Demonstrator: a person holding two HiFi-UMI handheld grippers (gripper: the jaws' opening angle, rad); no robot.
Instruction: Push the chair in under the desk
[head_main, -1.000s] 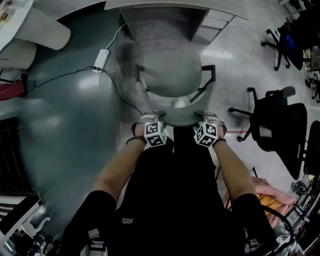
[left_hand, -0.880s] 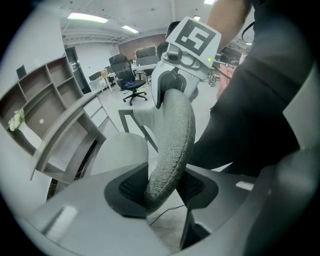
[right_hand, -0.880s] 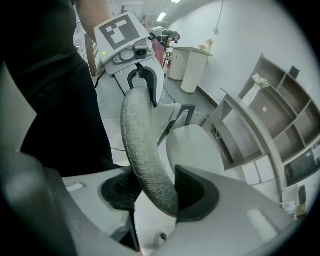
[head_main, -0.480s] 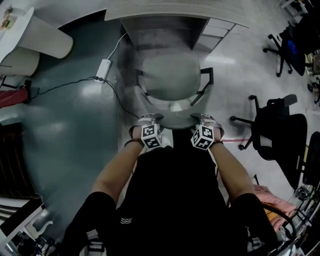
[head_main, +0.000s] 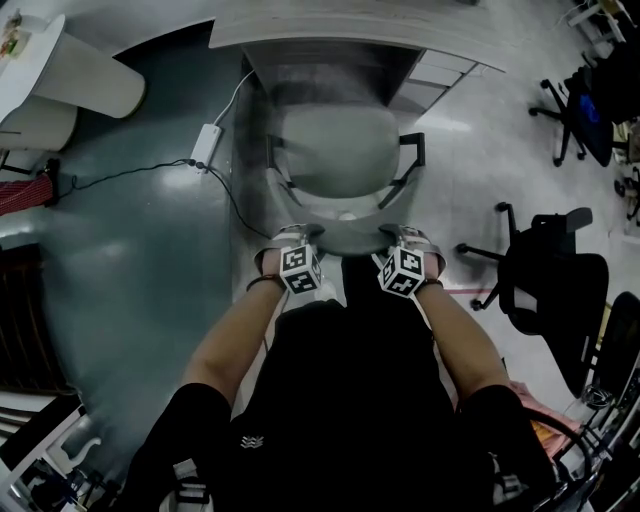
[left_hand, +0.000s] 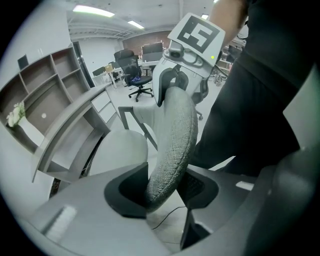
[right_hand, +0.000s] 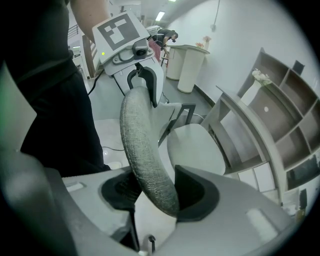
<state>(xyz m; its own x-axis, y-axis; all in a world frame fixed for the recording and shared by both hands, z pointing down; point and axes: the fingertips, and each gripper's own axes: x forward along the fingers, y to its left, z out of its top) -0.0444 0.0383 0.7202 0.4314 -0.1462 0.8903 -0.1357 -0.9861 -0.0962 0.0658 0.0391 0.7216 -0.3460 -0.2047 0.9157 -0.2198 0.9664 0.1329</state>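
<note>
In the head view, the chair (head_main: 335, 150) stands directly in front of the person, and its seat points toward the front edge of the desk (head_main: 340, 25), which is further ahead. The left gripper (head_main: 300, 238) and the right gripper (head_main: 400, 238) sit side by side on the top of the backrest (head_main: 348, 236), one near each end. This top edge runs about parallel to the front edge of the desk, so I judge that the push should go straight forward, with equal force from both hands. In the left gripper view, the jaws of the left gripper (left_hand: 162, 187) are clamped on the thick woven backrest (left_hand: 172, 145); the seat (left_hand: 117, 150) and the desk (left_hand: 65, 130) lie beyond it. In the right gripper view, the right gripper (right_hand: 160, 192) is also closed on the backrest (right_hand: 142, 150), with the seat (right_hand: 195, 145) ahead and the desk (right_hand: 245, 125) behind it. Most of the seat looks not yet under the desk.
</note>
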